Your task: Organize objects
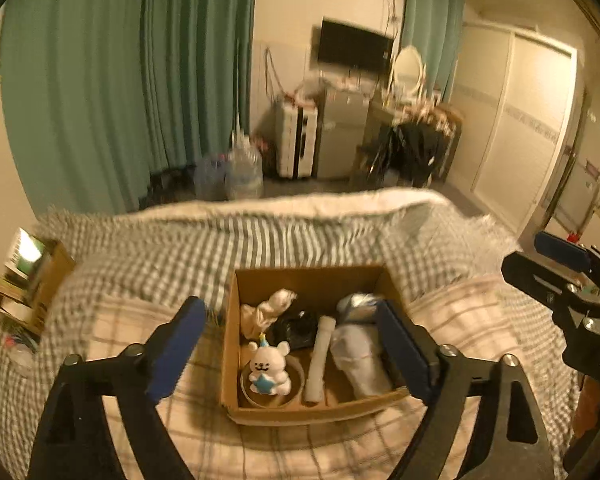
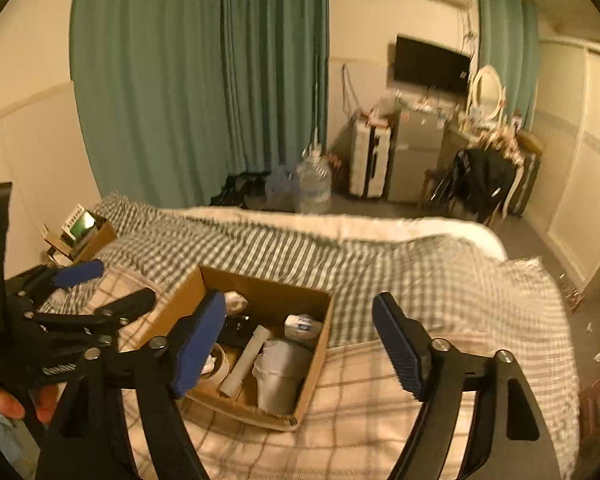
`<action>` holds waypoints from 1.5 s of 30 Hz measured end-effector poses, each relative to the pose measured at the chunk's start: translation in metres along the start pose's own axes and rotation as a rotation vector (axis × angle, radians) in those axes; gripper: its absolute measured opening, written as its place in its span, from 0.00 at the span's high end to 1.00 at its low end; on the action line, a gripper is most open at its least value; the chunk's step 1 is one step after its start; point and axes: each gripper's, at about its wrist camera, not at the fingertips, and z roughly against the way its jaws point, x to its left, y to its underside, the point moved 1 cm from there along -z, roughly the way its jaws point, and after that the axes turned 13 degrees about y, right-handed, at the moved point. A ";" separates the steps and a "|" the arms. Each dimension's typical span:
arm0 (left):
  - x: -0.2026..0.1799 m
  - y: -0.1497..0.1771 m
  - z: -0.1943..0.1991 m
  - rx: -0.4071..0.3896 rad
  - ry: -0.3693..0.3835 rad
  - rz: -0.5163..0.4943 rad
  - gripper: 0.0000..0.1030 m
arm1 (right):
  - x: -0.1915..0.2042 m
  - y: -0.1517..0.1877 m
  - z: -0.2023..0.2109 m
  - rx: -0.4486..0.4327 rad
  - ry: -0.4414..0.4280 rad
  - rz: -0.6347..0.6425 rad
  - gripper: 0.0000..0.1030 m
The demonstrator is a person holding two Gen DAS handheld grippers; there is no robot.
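Observation:
An open cardboard box (image 1: 308,280) sits on the bed; it also shows in the right wrist view (image 2: 180,300). Inside lie a white bear figure with a blue star (image 1: 269,368) on a tape roll, a white tube (image 1: 318,360), a black object (image 1: 296,326), a cream cloth (image 1: 266,312) and pale bundles (image 1: 358,344). My left gripper (image 1: 290,354) is open and empty, hovering above the box with its fingers on either side. My right gripper (image 2: 300,344) is open and empty, above the box's right edge. Its body shows at the right edge of the left wrist view (image 1: 572,280).
The bed has a checked blanket (image 1: 300,236) and a plaid cover (image 2: 380,420). A second small box with cards (image 1: 28,276) sits at the bed's left edge. Beyond the bed are green curtains (image 1: 140,80), water jugs (image 1: 242,172), a suitcase, a cabinet and a chair.

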 end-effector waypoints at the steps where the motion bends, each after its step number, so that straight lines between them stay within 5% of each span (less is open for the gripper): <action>1: -0.004 -0.002 0.013 -0.021 0.003 -0.002 0.09 | -0.004 -0.003 0.017 -0.020 0.014 -0.001 0.22; 10: -0.035 -0.003 0.117 -0.206 -0.010 -0.040 0.00 | -0.016 -0.010 0.131 -0.178 0.096 -0.047 0.00; 20: -0.034 0.032 0.184 -0.396 -0.054 -0.014 0.00 | -0.012 0.022 0.200 -0.358 0.148 -0.095 0.00; 26: -0.035 0.067 0.171 -0.439 -0.047 -0.017 0.00 | -0.005 0.057 0.187 -0.406 0.170 -0.120 0.00; 37: -0.024 0.122 0.102 -0.314 -0.086 -0.018 0.00 | 0.013 0.117 0.101 -0.244 0.176 -0.092 0.00; 45: -0.022 0.128 0.094 -0.285 -0.100 -0.026 0.00 | 0.012 0.127 0.090 -0.211 0.144 -0.099 0.00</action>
